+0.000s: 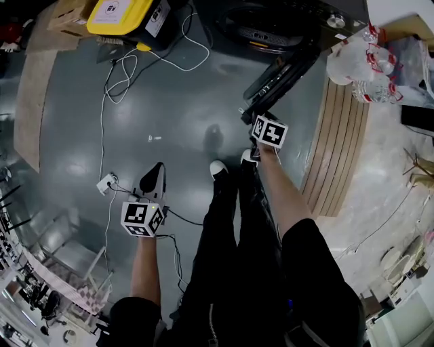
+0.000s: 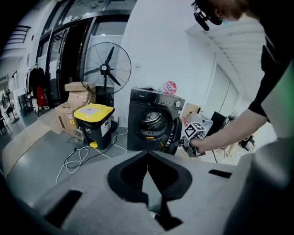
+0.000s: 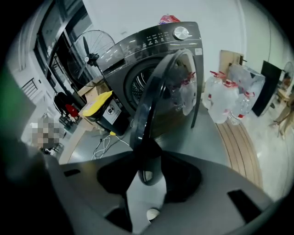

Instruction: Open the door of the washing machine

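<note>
The dark grey washing machine (image 2: 154,121) (image 3: 151,59) stands ahead on the floor, its drum showing. Its round door (image 3: 156,101) (image 2: 173,135) (image 1: 278,78) is swung out, edge on to me. My right gripper (image 3: 147,170) (image 1: 252,116) reaches to the door's free edge, and the dark rim sits between its jaws, which close against it on both sides. The left gripper (image 2: 147,158) (image 1: 152,177) hangs well back over the bare floor, away from the machine, tips together and holding nothing. My legs and shoes stand between the two arms.
A yellow-lidded black bin (image 2: 94,121) (image 1: 125,17) sits left of the machine, with a white cable (image 1: 112,81) and power strip (image 1: 107,183) on the floor. Large water bottles (image 3: 225,98) (image 1: 359,61) and a wooden platform (image 1: 342,149) lie to the right. A standing fan (image 2: 108,69) and cardboard boxes (image 2: 76,92) are behind.
</note>
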`<state>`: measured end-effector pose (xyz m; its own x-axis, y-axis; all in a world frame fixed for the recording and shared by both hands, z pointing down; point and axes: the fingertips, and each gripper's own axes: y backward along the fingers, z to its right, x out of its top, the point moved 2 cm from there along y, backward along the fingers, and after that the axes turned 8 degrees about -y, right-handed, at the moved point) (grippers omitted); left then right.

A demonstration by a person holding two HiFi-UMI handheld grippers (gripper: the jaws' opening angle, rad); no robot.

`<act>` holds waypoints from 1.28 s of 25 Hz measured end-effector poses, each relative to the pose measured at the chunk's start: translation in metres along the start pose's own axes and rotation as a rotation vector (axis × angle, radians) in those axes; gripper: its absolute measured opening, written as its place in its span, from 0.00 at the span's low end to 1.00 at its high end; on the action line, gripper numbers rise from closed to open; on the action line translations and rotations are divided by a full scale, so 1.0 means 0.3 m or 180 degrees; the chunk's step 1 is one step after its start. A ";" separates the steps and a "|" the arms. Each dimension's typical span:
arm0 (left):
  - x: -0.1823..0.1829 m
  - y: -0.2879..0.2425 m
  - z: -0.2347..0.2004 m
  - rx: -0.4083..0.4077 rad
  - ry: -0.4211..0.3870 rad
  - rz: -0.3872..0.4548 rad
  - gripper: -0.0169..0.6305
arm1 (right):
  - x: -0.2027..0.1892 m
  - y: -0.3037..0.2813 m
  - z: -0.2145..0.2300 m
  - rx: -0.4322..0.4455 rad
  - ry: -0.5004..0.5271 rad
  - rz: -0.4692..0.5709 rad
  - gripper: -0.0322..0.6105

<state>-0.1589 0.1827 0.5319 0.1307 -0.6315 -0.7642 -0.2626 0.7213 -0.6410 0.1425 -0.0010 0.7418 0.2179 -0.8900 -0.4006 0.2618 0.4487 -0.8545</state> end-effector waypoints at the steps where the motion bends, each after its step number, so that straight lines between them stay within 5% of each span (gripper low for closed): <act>1: 0.006 -0.012 0.009 -0.0022 -0.0015 0.0001 0.03 | -0.008 0.007 0.012 -0.0007 -0.0045 -0.0003 0.30; 15: 0.202 -0.219 0.266 -0.0669 -0.0508 0.0175 0.03 | -0.080 0.210 0.467 -0.0503 -0.0018 0.0075 0.18; 32: 0.464 -0.462 0.615 -0.0944 -0.0816 0.0223 0.03 | 0.147 0.378 1.102 -0.1060 0.0415 0.0068 0.18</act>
<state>0.0720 0.0471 0.5011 0.3272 -0.4653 -0.8224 -0.5391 0.6229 -0.5669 0.4927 0.0376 0.7368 0.0927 -0.8932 -0.4400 -0.0671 0.4353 -0.8978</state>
